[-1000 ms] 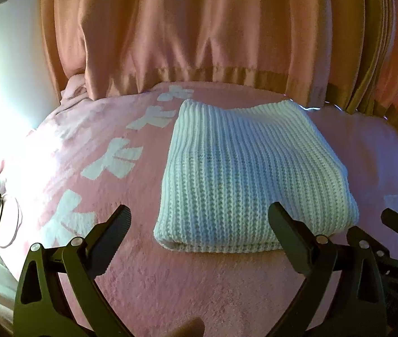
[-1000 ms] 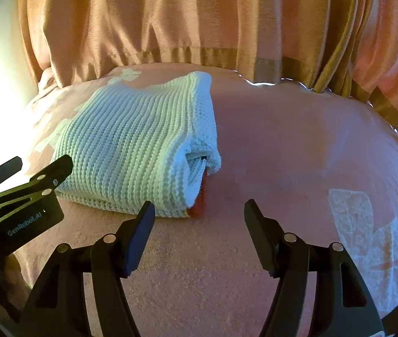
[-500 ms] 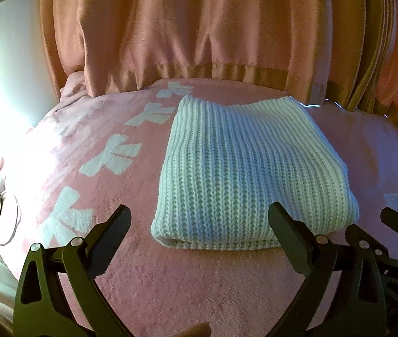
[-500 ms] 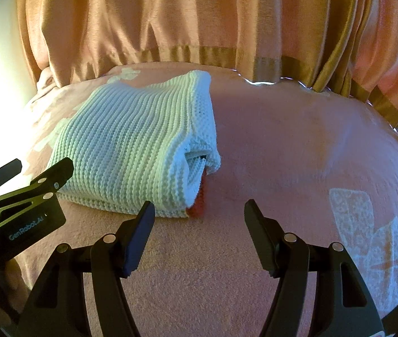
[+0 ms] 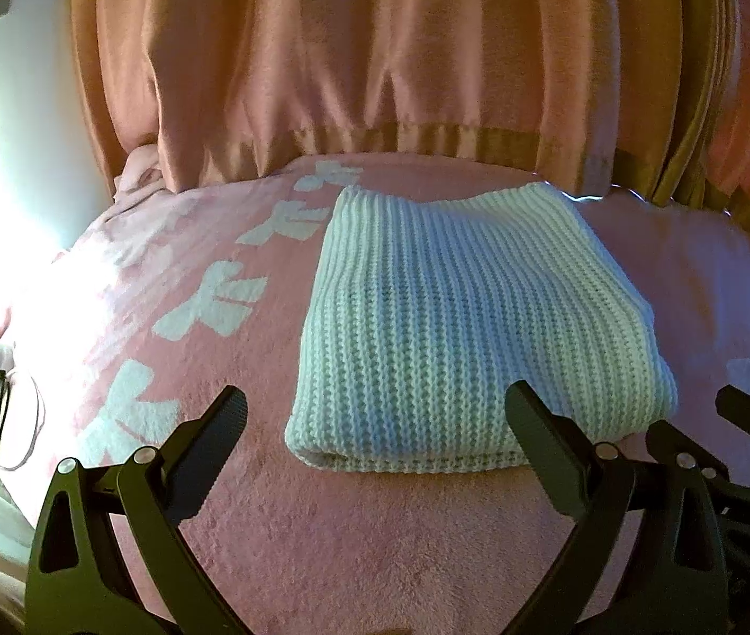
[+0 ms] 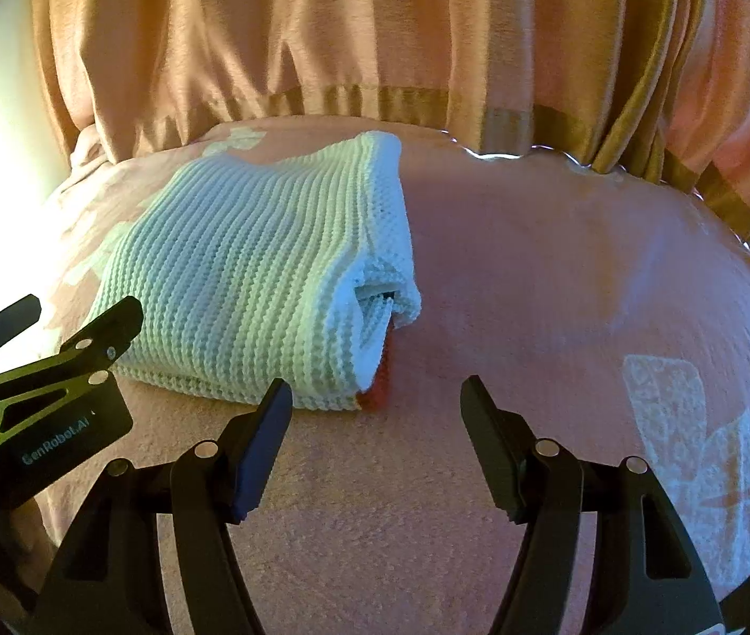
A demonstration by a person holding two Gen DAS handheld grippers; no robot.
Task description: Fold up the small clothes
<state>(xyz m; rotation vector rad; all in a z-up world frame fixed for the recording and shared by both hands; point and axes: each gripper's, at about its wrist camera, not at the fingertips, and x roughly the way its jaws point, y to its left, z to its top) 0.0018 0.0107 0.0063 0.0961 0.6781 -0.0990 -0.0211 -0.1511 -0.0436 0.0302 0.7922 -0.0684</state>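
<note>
Knit sweater (image 5: 475, 328), folded on bed, lies just ahead of left tool (image 5: 375, 418), nearer than right tool (image 6: 375, 413); both wide open, empty.

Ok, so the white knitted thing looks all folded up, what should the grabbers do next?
Probably the right gripper should tuck in the loose flap on the white knit's right side, since that side gapes open and something red peeks out underneath. Both the right gripper and left gripper are open and hold nothing. Otherwise the bundle lies neat on the pink blanket.
</note>
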